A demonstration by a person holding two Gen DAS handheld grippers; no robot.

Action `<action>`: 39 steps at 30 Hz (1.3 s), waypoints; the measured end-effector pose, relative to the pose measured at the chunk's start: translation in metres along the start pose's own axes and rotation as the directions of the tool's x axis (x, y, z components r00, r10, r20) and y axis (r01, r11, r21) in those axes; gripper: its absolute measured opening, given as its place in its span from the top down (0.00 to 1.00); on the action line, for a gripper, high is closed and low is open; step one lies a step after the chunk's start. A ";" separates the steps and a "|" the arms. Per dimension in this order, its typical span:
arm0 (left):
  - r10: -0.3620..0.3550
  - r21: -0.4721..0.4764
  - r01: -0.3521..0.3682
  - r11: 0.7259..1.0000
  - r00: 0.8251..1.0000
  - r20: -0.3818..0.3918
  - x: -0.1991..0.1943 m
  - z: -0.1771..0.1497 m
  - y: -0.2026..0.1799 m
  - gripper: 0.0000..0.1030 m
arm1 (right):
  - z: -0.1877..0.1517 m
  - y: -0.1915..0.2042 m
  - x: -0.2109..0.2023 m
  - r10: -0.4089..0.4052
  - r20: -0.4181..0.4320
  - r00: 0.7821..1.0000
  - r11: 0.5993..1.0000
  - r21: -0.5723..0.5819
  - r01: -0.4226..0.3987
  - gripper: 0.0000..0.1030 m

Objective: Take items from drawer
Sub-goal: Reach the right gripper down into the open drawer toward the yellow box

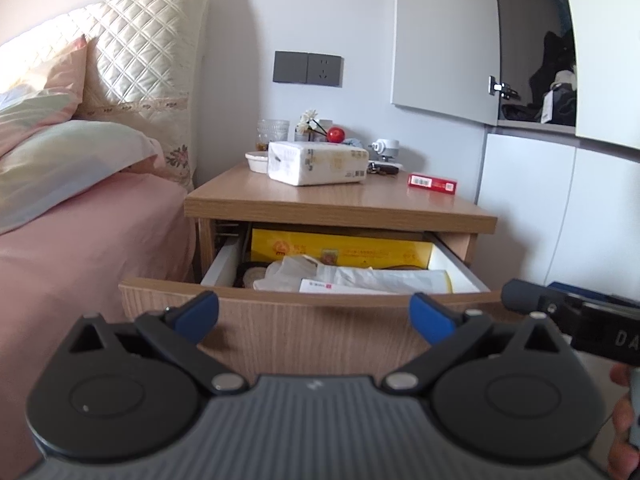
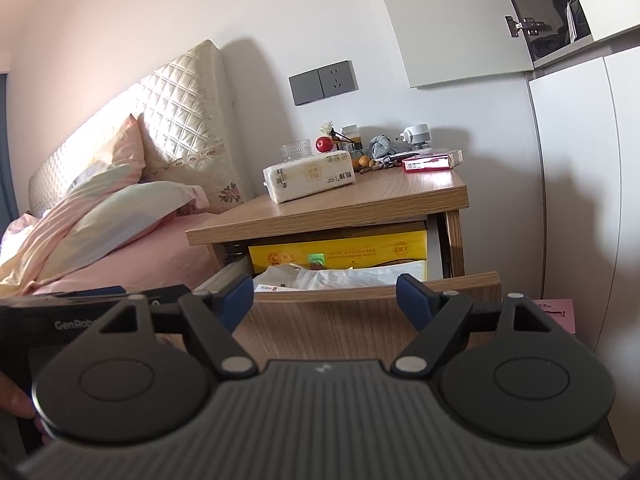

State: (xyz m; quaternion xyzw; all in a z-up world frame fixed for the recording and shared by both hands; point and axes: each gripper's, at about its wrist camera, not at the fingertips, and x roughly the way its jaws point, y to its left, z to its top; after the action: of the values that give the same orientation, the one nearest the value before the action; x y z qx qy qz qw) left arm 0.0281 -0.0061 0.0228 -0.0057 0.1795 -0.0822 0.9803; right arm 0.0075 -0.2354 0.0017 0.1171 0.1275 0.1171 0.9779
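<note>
The wooden nightstand's drawer (image 1: 280,320) (image 2: 360,316) is pulled open. Inside lie a yellow box (image 1: 340,250) (image 2: 340,252) at the back, a white plastic bag (image 1: 360,278) (image 2: 340,276) over papers, and a white card with red print (image 1: 320,287). My left gripper (image 1: 314,316) is open and empty, just in front of the drawer front. My right gripper (image 2: 325,300) is open and empty, also before the drawer front. Each gripper shows at the edge of the other's view.
On the nightstand top (image 1: 340,200) stand a tissue pack (image 1: 318,162) (image 2: 308,176), a red box (image 1: 432,181) (image 2: 432,160), a glass, a red ball and small clutter. A bed with pink sheets (image 1: 80,240) lies at left. White cabinets (image 1: 560,220) stand at right.
</note>
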 end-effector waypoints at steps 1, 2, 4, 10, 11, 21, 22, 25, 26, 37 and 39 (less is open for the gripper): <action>0.002 0.004 -0.002 1.000 1.000 0.000 0.000 0.000 0.000 0.00 | 0.000 0.001 0.000 0.001 -0.002 1.000 1.000 -0.001 -0.001 0.22; 0.004 0.007 -0.004 1.000 1.000 0.000 -0.001 -0.001 0.000 0.00 | 0.000 0.001 0.001 0.003 -0.003 1.000 1.000 -0.001 -0.003 0.22; 0.007 0.006 -0.007 1.000 1.000 -0.002 -0.001 -0.001 0.001 0.00 | -0.001 0.002 0.001 0.009 -0.005 1.000 1.000 0.001 -0.009 0.21; 0.015 0.003 -0.015 1.000 1.000 0.001 -0.005 -0.001 0.004 0.00 | 0.000 0.004 -0.004 0.044 0.016 0.999 0.999 -0.004 -0.044 0.11; 0.014 0.004 -0.014 1.000 1.000 0.001 -0.006 -0.001 0.004 0.00 | -0.001 0.004 -0.003 0.047 0.013 0.999 0.999 -0.006 -0.047 0.11; 0.004 0.009 -0.004 1.000 1.000 -0.014 -0.008 0.000 0.004 0.00 | 0.016 -0.006 0.000 0.095 -0.025 0.995 0.995 0.030 -0.094 0.11; 0.000 0.008 0.000 1.000 1.000 -0.015 -0.008 0.000 0.004 0.00 | 0.020 -0.008 0.001 0.103 -0.033 0.994 0.994 0.036 -0.102 0.11; -0.009 0.004 0.009 1.000 1.000 -0.013 -0.010 0.001 0.005 0.00 | 0.038 -0.011 0.007 0.134 -0.064 0.989 0.991 -0.007 -0.135 0.11; -0.011 0.002 0.011 1.000 1.000 -0.014 -0.010 0.001 0.005 0.00 | 0.045 -0.012 0.010 0.146 -0.076 0.986 0.989 -0.023 -0.148 0.11; -0.042 -0.021 0.041 0.999 0.999 -0.018 -0.014 0.001 0.009 0.00 | 0.120 -0.004 0.070 0.265 -0.327 0.907 0.941 -0.118 -0.318 0.12; -0.044 -0.028 0.043 0.999 0.999 -0.019 -0.015 0.000 0.011 0.00 | 0.128 -0.001 0.089 0.274 -0.395 0.877 0.934 -0.109 -0.341 0.13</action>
State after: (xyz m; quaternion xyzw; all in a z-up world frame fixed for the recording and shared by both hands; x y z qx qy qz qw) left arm 0.0161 0.0069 0.0281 -0.0223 0.1901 -0.1011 0.9763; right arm 0.1268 -0.2389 0.1024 0.0252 0.2801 0.3025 0.9107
